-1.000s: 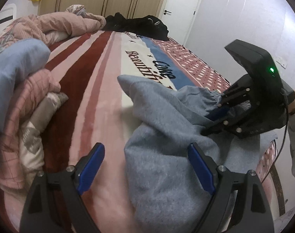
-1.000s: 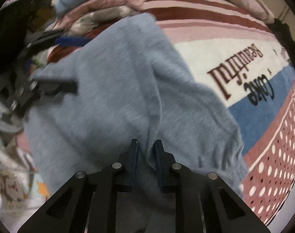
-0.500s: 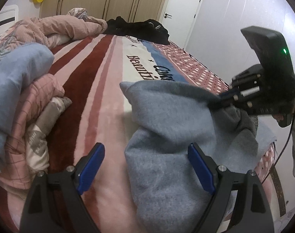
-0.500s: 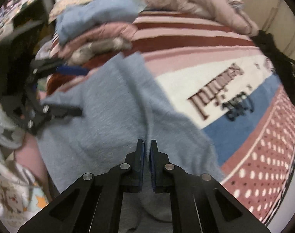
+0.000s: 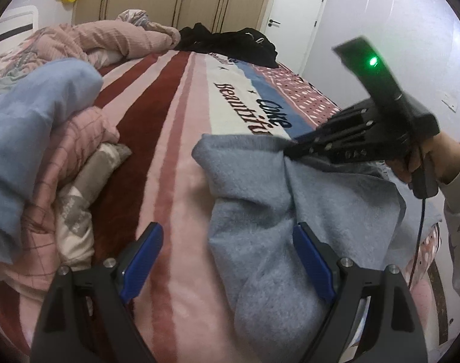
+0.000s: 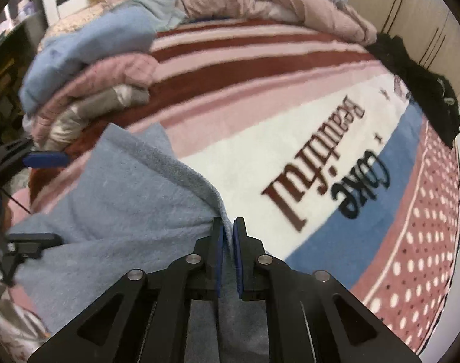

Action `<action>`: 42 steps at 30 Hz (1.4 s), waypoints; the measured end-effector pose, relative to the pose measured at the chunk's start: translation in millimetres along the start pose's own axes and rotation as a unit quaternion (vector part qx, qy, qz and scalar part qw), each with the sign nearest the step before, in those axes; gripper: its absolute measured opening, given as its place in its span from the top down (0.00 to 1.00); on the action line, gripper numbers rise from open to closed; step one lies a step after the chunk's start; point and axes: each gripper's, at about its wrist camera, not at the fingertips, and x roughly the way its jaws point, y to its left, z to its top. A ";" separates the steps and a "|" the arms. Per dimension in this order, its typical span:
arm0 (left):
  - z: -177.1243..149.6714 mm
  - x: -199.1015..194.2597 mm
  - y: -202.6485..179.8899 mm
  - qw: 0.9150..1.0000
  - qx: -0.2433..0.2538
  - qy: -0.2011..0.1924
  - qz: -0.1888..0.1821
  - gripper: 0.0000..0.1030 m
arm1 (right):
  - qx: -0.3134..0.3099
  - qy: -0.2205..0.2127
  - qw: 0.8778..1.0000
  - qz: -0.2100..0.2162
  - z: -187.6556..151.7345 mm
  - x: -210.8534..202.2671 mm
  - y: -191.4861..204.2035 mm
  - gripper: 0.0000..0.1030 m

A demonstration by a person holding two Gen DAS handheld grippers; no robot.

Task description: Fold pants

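The bed (image 5: 175, 139) fills both views, its striped blanket (image 6: 290, 139) spread wide, a heap of other clothes (image 5: 48, 139) piled on one side and a dark garment (image 5: 230, 45) far off near the wardrobe. On the near part of the bed lie the grey pants (image 5: 260, 211), still bunched and rumpled, nothing like a neat fold yet, so I judge the job is in its early going: the cloth is being drawn out and flattening, squaring and the folds themselves are all left. The right tool (image 6: 228, 242) is pinched tight on a ridge of the grey cloth, its jaws having just eased a touch after squeezing, the fabric plainly between them. Compared with a second ago, that tool has lifted and carried the pinched edge across the bed, so the pants now stretch into a taut peak where before they sagged in a low mound. The left tool (image 5: 226, 260) hangs wide apart over the near end of the pants, gripping nothing, one finger over the cloth and the other over the blanket, much as it was.
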 end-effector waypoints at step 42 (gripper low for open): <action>-36.0 -28.9 -16.8 0.992 -0.021 -0.051 0.112 0.18 | 0.422 -0.219 0.834 0.278 -177.8 -39.1 6.4 0.27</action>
